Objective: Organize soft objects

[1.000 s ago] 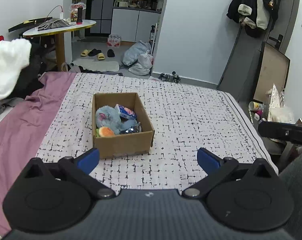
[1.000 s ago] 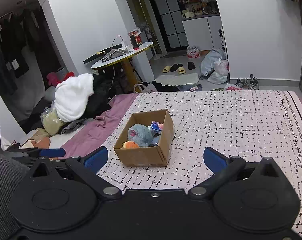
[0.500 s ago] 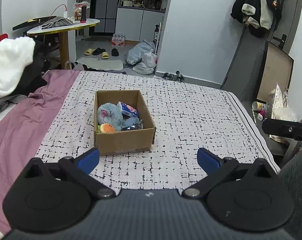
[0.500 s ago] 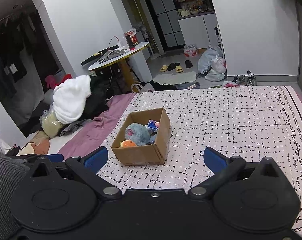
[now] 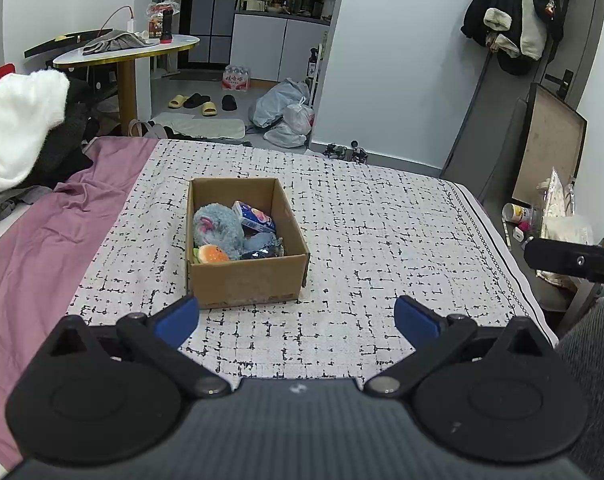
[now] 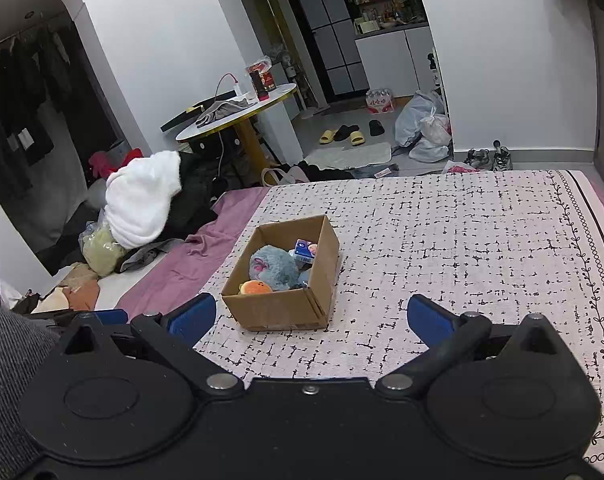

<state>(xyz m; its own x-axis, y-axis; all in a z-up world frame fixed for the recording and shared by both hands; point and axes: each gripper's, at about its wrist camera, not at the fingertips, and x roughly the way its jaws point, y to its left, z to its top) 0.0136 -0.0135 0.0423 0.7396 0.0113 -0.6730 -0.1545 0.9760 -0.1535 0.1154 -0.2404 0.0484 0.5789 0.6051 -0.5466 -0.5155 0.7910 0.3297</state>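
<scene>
An open cardboard box (image 5: 246, 280) stands on the patterned bedspread (image 5: 381, 240). It holds a grey-blue plush toy (image 5: 218, 230), a small orange plush (image 5: 213, 255), a blue tissue pack (image 5: 254, 217) and a dark shiny item. The box also shows in the right wrist view (image 6: 286, 312) with the plush toy (image 6: 274, 266) inside. My left gripper (image 5: 297, 318) is open and empty, held back from the box's near wall. My right gripper (image 6: 311, 318) is open and empty, near the box's front right corner.
A purple sheet (image 5: 34, 248) covers the bed's left side. A pile of white and dark clothes (image 6: 142, 200) lies at the left. A round table (image 6: 238, 108) stands beyond. The bed's right edge (image 5: 497, 248) drops to floor clutter.
Both grippers have drawn back and risen slightly, so the box looks a little farther away. Both stay open and the box's contents are unchanged.
</scene>
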